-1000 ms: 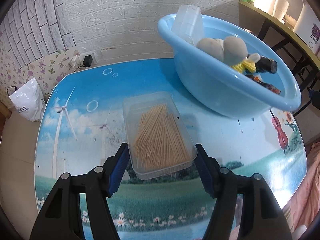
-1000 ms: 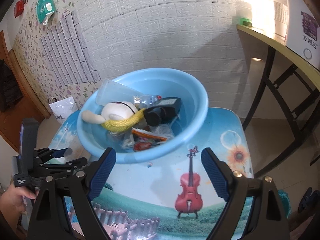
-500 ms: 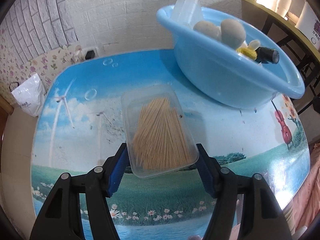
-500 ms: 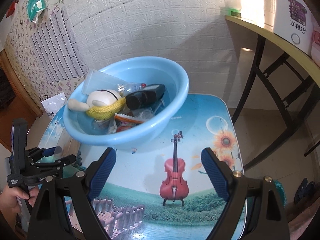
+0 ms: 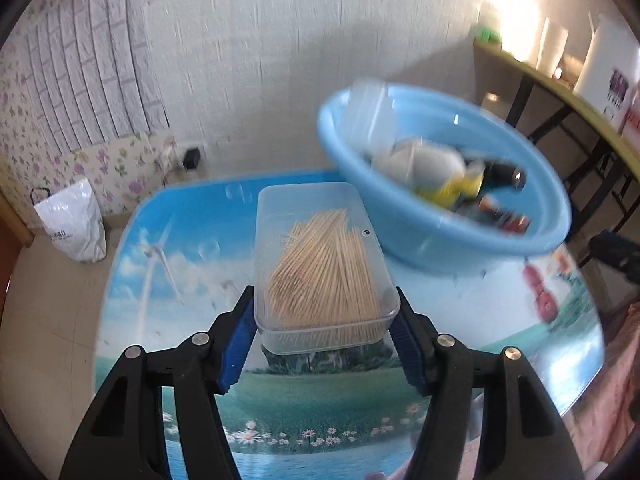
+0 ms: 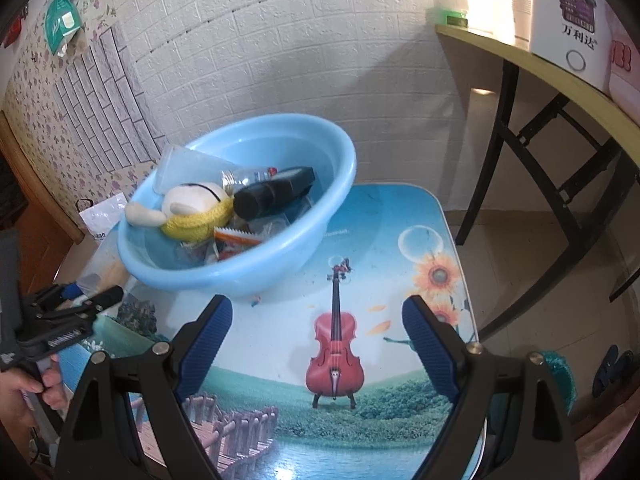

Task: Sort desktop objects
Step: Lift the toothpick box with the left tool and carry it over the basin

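Note:
A clear plastic box of toothpicks sits between the blue pads of my left gripper. The jaws are closing and press on its sides, and the box hangs above the table with its shadow underneath. Behind it to the right is a light blue basin holding a plush toy, a black case, a clear bottle and wrappers. My right gripper stands open over the violin print, with nothing between its fingers. In the right wrist view the left gripper shows at the left, beside the basin.
The picture-printed table stands against a white brick wall. A white plastic bag lies on the floor at the left. A yellow-topped side table with black legs stands to the right. A person's hand holds the left gripper's handle.
The left gripper has risen with the toothpick box, which has left the table. Its pads have drawn in onto the box's sides. The right gripper has hardly moved.

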`<state>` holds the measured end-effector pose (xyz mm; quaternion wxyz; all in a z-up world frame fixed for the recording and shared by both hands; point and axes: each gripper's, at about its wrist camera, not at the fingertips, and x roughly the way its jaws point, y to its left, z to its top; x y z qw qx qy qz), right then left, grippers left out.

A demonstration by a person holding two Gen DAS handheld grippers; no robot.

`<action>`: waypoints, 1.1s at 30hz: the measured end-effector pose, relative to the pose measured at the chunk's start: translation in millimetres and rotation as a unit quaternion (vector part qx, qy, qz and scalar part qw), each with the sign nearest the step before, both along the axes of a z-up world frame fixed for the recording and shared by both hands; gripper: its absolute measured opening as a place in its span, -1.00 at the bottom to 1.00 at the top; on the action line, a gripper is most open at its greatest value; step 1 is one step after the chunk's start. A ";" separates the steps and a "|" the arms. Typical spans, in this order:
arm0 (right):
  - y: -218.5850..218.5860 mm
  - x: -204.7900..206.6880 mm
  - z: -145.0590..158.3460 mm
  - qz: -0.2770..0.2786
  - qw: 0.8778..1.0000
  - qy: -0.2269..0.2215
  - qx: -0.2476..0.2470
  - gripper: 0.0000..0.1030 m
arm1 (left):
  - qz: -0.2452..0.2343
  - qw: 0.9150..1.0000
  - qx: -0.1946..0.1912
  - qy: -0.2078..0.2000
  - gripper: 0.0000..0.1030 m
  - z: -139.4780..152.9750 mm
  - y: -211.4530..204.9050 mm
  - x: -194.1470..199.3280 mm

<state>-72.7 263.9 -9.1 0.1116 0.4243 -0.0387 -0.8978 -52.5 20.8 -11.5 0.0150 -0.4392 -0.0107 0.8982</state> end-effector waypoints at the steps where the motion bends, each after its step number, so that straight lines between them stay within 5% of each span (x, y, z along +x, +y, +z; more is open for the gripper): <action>1: -0.7 -0.7 1.6 0.002 1.000 0.003 -0.001 0.72 | 0.002 1.000 0.000 0.009 0.19 8.3 -1.1 0.4; 12: -9.0 -6.8 14.1 0.019 1.000 0.017 -0.011 0.72 | -0.016 0.994 0.028 0.106 0.18 93.3 12.5 5.6; 19: -7.2 -11.7 17.6 0.019 0.999 0.022 -0.015 0.72 | -0.058 0.988 0.030 0.137 0.18 121.3 42.6 -7.2; 33: -18.0 -40.2 20.4 0.040 0.999 0.025 0.000 0.72 | -0.105 0.990 0.023 0.093 0.18 82.2 82.7 -65.5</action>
